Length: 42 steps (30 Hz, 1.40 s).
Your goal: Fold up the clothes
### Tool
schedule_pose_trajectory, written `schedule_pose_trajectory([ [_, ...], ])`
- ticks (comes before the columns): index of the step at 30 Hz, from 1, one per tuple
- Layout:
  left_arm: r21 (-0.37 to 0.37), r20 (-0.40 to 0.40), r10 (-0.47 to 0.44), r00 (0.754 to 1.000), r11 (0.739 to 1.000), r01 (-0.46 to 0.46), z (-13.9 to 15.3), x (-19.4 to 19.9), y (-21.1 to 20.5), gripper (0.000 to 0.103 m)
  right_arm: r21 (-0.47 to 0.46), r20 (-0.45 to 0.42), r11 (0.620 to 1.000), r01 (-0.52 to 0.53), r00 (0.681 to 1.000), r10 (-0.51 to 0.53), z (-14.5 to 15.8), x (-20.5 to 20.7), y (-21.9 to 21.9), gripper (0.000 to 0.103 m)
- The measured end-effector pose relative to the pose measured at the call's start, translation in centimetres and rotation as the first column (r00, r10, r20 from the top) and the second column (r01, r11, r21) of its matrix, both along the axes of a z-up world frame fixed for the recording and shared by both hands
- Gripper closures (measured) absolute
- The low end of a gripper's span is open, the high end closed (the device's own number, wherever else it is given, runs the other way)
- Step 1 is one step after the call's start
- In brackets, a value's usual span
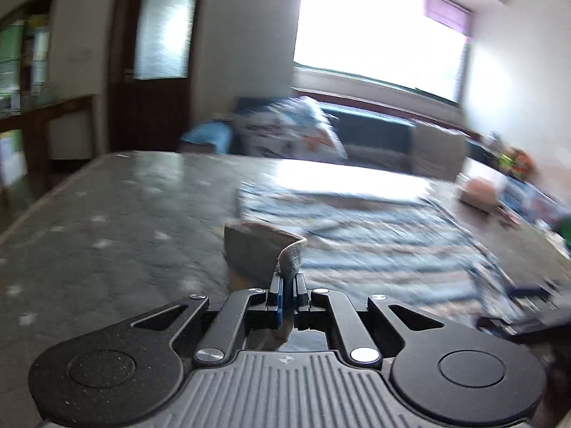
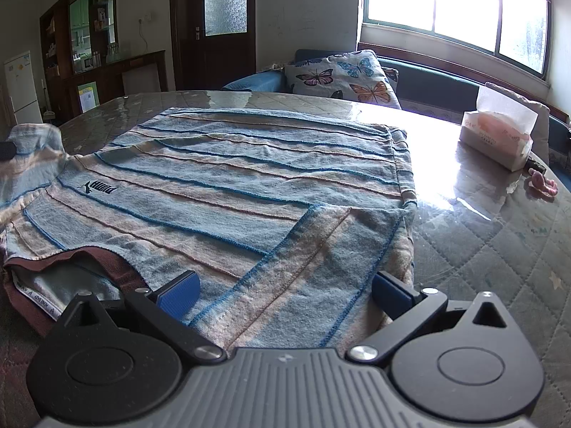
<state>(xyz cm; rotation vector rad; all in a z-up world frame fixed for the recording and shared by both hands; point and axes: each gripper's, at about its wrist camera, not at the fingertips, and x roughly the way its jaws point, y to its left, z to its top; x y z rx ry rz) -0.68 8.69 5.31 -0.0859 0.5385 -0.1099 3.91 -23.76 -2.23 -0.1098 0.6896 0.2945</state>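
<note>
A blue and beige striped T-shirt (image 2: 249,178) with a brown collar lies flat on the table, its right sleeve folded in over the body. My right gripper (image 2: 285,292) is open, its jaws wide apart over that folded sleeve near the shoulder. My left gripper (image 1: 288,281) is shut on the left sleeve (image 1: 264,249) and holds it lifted above the table, left of the shirt body (image 1: 374,235). The left wrist view is motion-blurred. The lifted sleeve also shows in the right wrist view (image 2: 32,157) at the far left.
The table (image 2: 499,235) has a quilted star cover under glass. A tissue pack (image 2: 499,135) and a small pink thing (image 2: 542,182) lie at the right. Behind the table are a butterfly pillow (image 2: 342,75) on a bench, a window and a dark door.
</note>
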Motion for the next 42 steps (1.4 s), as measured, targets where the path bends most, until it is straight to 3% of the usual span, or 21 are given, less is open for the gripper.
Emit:
schedule_pose_trajectory([
  [3,0.014,-0.044,-0.067,0.997,0.998,0.068,-1.1,0.2,-1.4,0.097,0.000,0.000,1.000,0.000,1.000,0.000,0.0,0.0,0.0,0.000],
  [8,0.028,-0.061,-0.090,0.994,0.995,0.092,-1.0,1.0,-1.4,0.091,0.000,0.000,1.000,0.000,1.000,0.000,0.0,0.0,0.0,0.000],
  [10,0.033,-0.068,-0.099,0.993,0.994,0.102,-1.0,1.3,-1.4,0.063,0.000,0.000,1.000,0.000,1.000,0.000,0.0,0.0,0.0,0.000],
  [11,0.036,-0.071,-0.104,0.992,0.994,0.107,-1.0,1.4,-1.4,0.061,0.000,0.000,1.000,0.000,1.000,0.000,0.0,0.0,0.0,0.000],
  [15,0.047,-0.085,-0.122,0.989,0.991,0.126,-1.0,2.0,-1.5,0.063,0.000,0.000,1.000,0.000,1.000,0.000,0.0,0.0,0.0,0.000],
  [19,0.069,-0.097,-0.099,0.990,0.992,0.106,-1.4,4.8,-1.0,0.080,0.000,0.000,1.000,0.000,1.000,0.000,0.0,0.0,0.0,0.000],
  [22,0.092,-0.133,-0.079,0.988,0.992,0.091,-2.4,7.3,-0.8,0.087,0.000,0.000,1.000,0.000,1.000,0.000,0.0,0.0,0.0,0.000],
  [25,0.118,-0.167,-0.075,0.983,0.988,0.095,-3.6,9.1,-1.0,0.087,0.001,0.000,1.000,0.001,1.000,-0.001,0.0,0.0,0.0,0.000],
  [32,0.212,-0.143,-0.095,0.985,0.969,0.124,-4.9,8.1,-2.7,0.086,0.001,0.000,1.000,0.001,1.000,-0.001,0.0,0.0,0.0,0.000],
  [42,0.225,-0.130,-0.107,0.986,0.965,0.135,-5.0,4.2,-3.8,0.073,0.001,0.000,1.000,0.001,1.000,-0.001,0.0,0.0,0.0,0.000],
])
